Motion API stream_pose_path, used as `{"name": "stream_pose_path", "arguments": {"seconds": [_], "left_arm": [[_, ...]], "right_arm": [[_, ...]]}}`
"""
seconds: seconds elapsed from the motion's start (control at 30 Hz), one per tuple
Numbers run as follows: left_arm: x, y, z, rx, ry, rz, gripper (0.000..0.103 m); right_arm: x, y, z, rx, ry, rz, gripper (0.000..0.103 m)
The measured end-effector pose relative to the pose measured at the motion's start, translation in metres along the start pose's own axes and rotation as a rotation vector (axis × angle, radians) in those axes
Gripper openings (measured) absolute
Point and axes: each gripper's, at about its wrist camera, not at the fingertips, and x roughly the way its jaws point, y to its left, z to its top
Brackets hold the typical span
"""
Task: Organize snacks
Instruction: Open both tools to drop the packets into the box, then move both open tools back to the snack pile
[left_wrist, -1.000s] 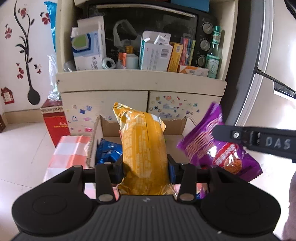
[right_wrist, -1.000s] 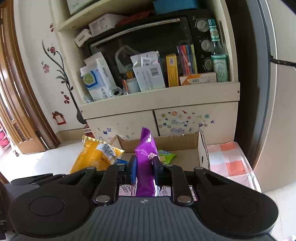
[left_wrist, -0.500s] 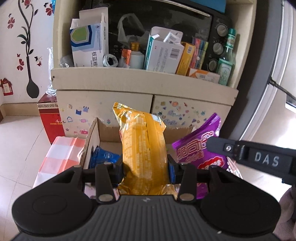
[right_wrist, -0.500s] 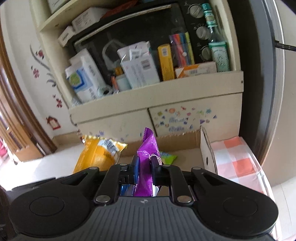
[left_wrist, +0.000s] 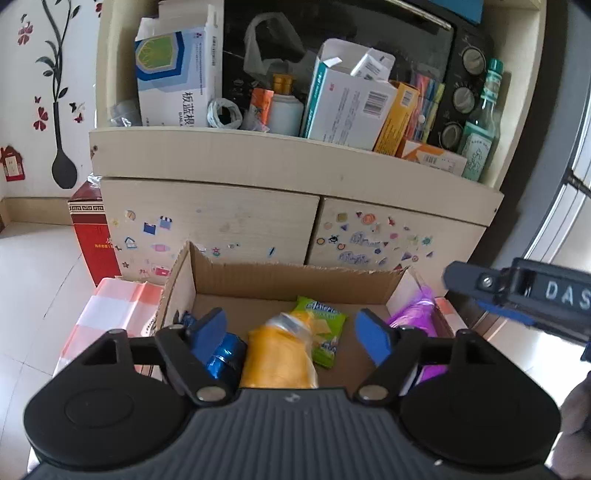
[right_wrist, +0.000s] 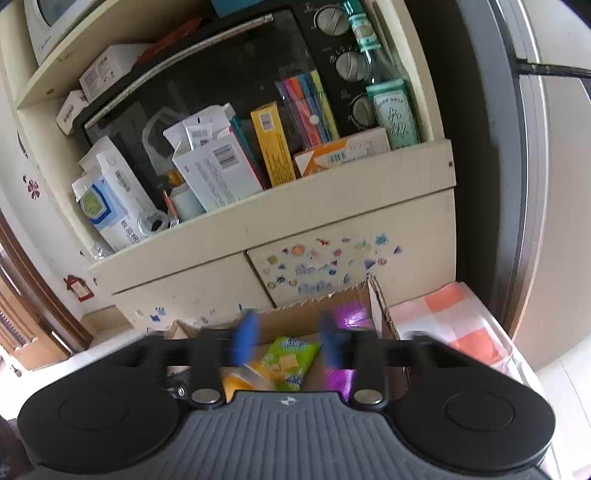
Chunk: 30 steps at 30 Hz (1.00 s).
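Note:
An open cardboard box (left_wrist: 288, 277) stands on a checked cloth in front of a cupboard. Inside lie a yellow snack bag (left_wrist: 277, 362), a green packet (left_wrist: 321, 325), a blue packet (left_wrist: 225, 354) and, against the right wall, a purple bag (left_wrist: 417, 314). My left gripper (left_wrist: 291, 325) hovers over the box with its jaws opening; the yellow bag sits loose below them, touched by neither pad. One of the right gripper's fingers (left_wrist: 480, 284) shows at the right. My right gripper (right_wrist: 290, 339) is blurred, jaws opening, with the purple bag (right_wrist: 351, 317) free beside its right finger and the green packet (right_wrist: 291, 354) below.
The cream cupboard (left_wrist: 258, 158) has stickered doors and a shelf crowded with boxes, a green bottle (left_wrist: 480, 125) and a black oven (right_wrist: 221, 85). A red carton (left_wrist: 92, 236) stands on the floor at the left. The orange-and-white checked cloth (right_wrist: 458, 317) spreads right of the box, next to a grey appliance (right_wrist: 491, 184).
Both grippers have opened and moved closer over the box. The yellow bag has dropped out of the left jaws into the box, and the purple bag out of the right jaws.

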Motion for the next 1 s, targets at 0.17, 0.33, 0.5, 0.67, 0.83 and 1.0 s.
{"name": "stream_pose_path", "arguments": {"seconds": [0.17, 0.33, 0.5, 0.67, 0.83, 1.0], "left_arm": [[-0.013, 0.006, 0.002, -0.001, -0.004, 0.035, 0.086], [-0.021, 0.007, -0.009, 0.026, 0.044, 0.078, 0.088], [-0.032, 0.012, -0.021, 0.006, 0.086, 0.078, 0.09], [-0.047, 0.018, -0.035, -0.007, 0.118, 0.063, 0.091], [-0.057, 0.021, -0.052, 0.014, 0.16, 0.062, 0.091], [-0.068, 0.024, -0.065, 0.036, 0.185, 0.066, 0.091]], "right_arm": [[-0.005, 0.003, -0.003, -0.013, 0.036, 0.009, 0.075], [-0.009, 0.005, -0.009, -0.055, 0.076, -0.014, 0.086], [-0.016, 0.006, -0.018, -0.104, 0.109, -0.046, 0.09], [-0.022, 0.006, -0.027, -0.116, 0.148, -0.054, 0.093], [-0.029, 0.008, -0.039, -0.145, 0.182, -0.074, 0.094], [-0.037, 0.011, -0.051, -0.182, 0.222, -0.075, 0.095]]}}
